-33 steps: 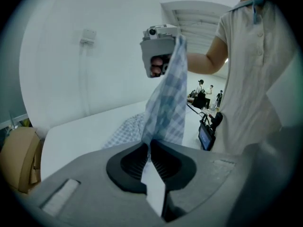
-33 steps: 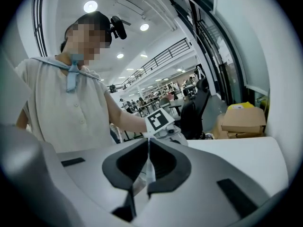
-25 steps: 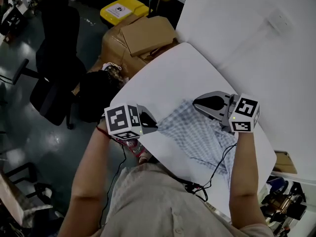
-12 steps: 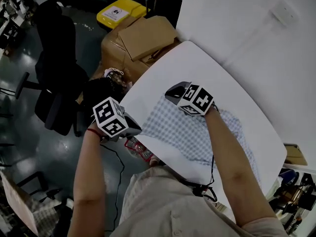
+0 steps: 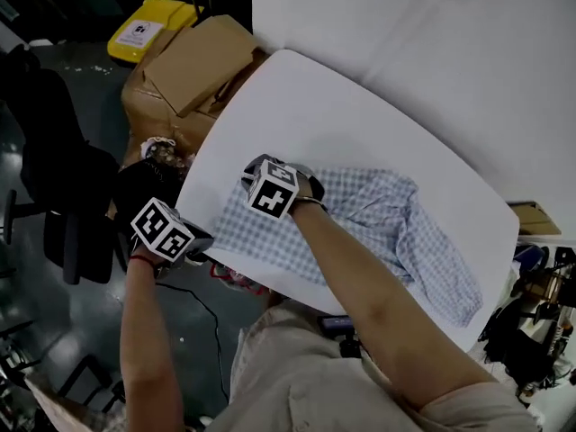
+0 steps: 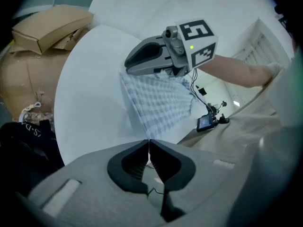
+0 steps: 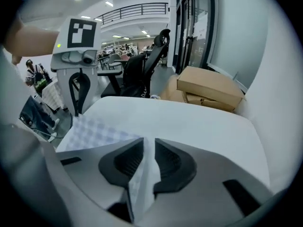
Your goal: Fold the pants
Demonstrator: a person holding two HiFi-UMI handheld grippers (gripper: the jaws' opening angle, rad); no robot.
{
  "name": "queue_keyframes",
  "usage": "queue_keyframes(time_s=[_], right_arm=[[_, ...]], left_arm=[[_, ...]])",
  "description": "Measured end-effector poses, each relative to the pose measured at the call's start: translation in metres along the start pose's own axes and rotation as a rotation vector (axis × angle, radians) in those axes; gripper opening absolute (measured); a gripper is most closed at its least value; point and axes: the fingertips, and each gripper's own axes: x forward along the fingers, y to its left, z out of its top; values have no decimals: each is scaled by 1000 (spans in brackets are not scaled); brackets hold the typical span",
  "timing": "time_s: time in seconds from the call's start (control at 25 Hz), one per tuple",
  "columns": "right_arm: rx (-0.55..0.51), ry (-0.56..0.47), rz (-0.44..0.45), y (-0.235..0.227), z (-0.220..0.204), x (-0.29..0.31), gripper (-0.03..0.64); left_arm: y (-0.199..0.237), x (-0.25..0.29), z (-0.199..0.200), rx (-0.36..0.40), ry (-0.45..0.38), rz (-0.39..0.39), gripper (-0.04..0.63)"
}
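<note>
The light blue checked pants [image 5: 360, 214] lie stretched along the white table [image 5: 360, 124], crumpled at the right end. My left gripper [image 5: 202, 241] is at the table's near left edge. It is shut on a corner of the pants [image 6: 156, 98], which narrows down into its jaws [image 6: 149, 145]. My right gripper [image 5: 256, 165] rests low over the pants' far left corner. Its jaws [image 7: 149, 145] have just been opening and stand slightly apart, with a fold of the cloth [image 7: 94, 131] still between them. The left gripper view shows the right gripper [image 6: 130, 67] just above the cloth.
Cardboard boxes [image 5: 193, 57] and a yellow bin [image 5: 148, 27] stand beyond the table's left end. A dark bag [image 5: 144, 183] and a black office chair [image 5: 54, 151] are on the floor to the left. A white wall runs behind the table.
Both grippers have come down and leftwards to the table's left end. The pants, bunched near the right before, now lie drawn out along the table.
</note>
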Motion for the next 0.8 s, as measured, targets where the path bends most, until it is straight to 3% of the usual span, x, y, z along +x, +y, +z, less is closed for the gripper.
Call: queue_keyframes(time_s=[0.12, 0.28, 0.44, 0.64, 0.72, 0.8], right_arm=[[118, -57, -9, -15, -9, -15, 213], [238, -183, -24, -49, -17, -78, 222], [234, -190, -22, -53, -60, -156, 212], [294, -160, -49, -24, -126, -235, 118], [349, -147, -53, -4, -161, -257, 103], [398, -124, -68, 17, -200, -277, 95]], left_arm=[[12, 9, 6, 23, 16, 103, 25], [33, -15, 18, 0, -65, 251, 130], [22, -43, 53, 45, -205, 344, 143], [-62, -40, 128, 200, -386, 231, 124], [-101, -20, 153, 263, -412, 189, 63], [-141, 12, 170, 328, -394, 137, 44]])
